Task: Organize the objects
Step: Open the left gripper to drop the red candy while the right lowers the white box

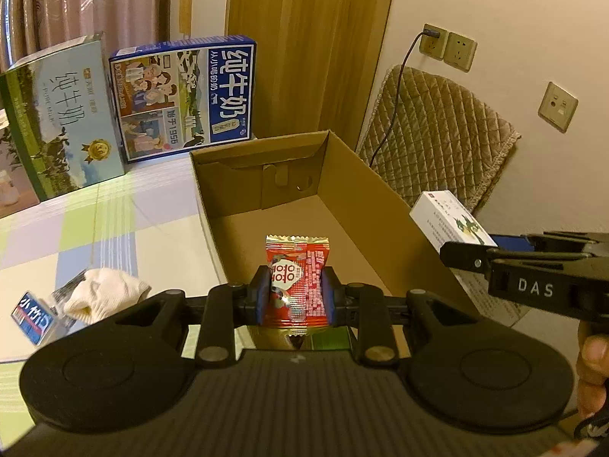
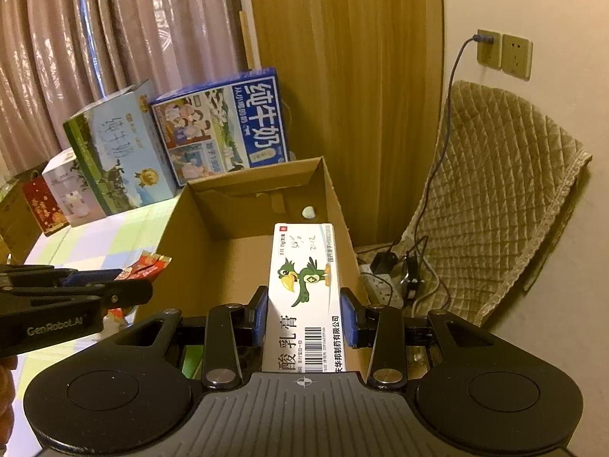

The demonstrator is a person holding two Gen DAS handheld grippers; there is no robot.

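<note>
My left gripper (image 1: 296,294) is shut on a red and gold candy packet (image 1: 297,282), held above the near end of an open cardboard box (image 1: 357,175). In the right wrist view the same packet (image 2: 146,264) shows at the left, in the other gripper's fingers. My right gripper (image 2: 307,318) is shut on a long white ointment box with a green bird (image 2: 304,289), held over the cardboard box (image 2: 243,259) near its right wall. From the left wrist view that white box (image 1: 449,221) hovers at the cardboard box's right rim. The box floor looks bare.
On the checked tablecloth (image 1: 76,236) lie a white sock (image 1: 102,297) and a small blue packet (image 1: 34,316). Two milk cartons (image 1: 182,95) stand behind the box. A quilted chair (image 2: 495,198), a power strip and cables (image 2: 392,278) sit to the right.
</note>
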